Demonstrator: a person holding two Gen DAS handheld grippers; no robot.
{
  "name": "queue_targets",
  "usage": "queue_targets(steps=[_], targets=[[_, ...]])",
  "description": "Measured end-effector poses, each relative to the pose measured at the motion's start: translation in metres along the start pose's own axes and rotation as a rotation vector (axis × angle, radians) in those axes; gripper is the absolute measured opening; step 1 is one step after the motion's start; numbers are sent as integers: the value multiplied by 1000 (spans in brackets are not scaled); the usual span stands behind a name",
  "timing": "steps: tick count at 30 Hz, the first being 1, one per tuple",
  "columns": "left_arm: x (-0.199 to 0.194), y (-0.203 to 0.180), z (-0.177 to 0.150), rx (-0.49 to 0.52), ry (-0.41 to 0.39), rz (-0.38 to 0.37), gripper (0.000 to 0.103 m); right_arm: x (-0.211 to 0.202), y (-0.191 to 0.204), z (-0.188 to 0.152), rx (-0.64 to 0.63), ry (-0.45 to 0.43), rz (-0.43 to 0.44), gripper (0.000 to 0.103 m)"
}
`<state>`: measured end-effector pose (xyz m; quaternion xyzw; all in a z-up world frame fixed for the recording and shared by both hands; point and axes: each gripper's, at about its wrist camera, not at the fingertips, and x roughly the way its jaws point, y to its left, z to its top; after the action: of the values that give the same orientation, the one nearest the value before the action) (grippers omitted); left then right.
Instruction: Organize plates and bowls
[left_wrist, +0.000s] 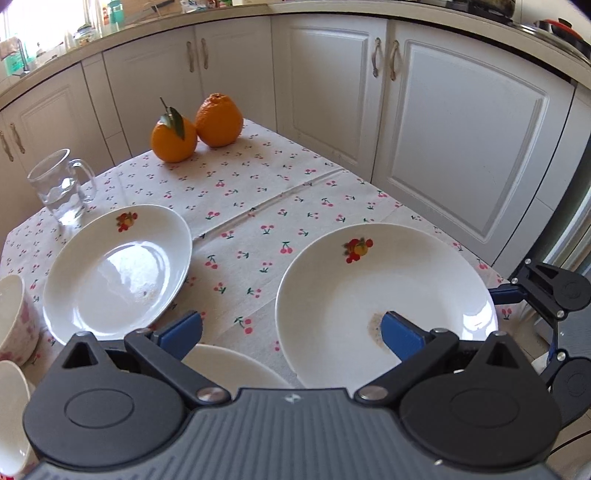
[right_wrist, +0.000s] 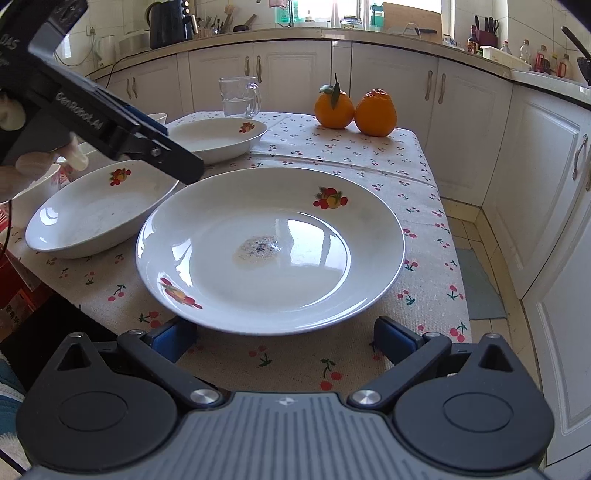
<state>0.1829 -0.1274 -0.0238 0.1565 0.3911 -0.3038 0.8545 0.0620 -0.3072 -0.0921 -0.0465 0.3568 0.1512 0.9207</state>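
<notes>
A white-cabinet kitchen is backing a cherry-cloth desk (right_wrist: 417, 177). The right claw (right_wrist: 286, 341) is waiting released at the near rim of the large plate (right_wrist: 269, 247); the left claw (left_wrist: 291, 330) is hovering released above. Slide one finger under that rim, squarely, before clenching.

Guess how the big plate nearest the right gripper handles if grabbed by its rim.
The big plate looks like glazed ceramic: rigid, probably heavy for a rim pinch, so it may droop. The glossy surface reflects the window, so the pads could slip. It would likely chip if knocked against the next plate close by. The right gripper has its jaws open wide at the near rim.
</notes>
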Motion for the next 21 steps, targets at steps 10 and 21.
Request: queue_targets(steps=[10, 21], targets=[[48, -6, 26, 70, 115, -106, 101, 1, -6, -5, -46, -61, 51, 103], [68, -10, 32, 113, 182, -159, 99, 0, -5, -6, -59, -66, 53, 103]])
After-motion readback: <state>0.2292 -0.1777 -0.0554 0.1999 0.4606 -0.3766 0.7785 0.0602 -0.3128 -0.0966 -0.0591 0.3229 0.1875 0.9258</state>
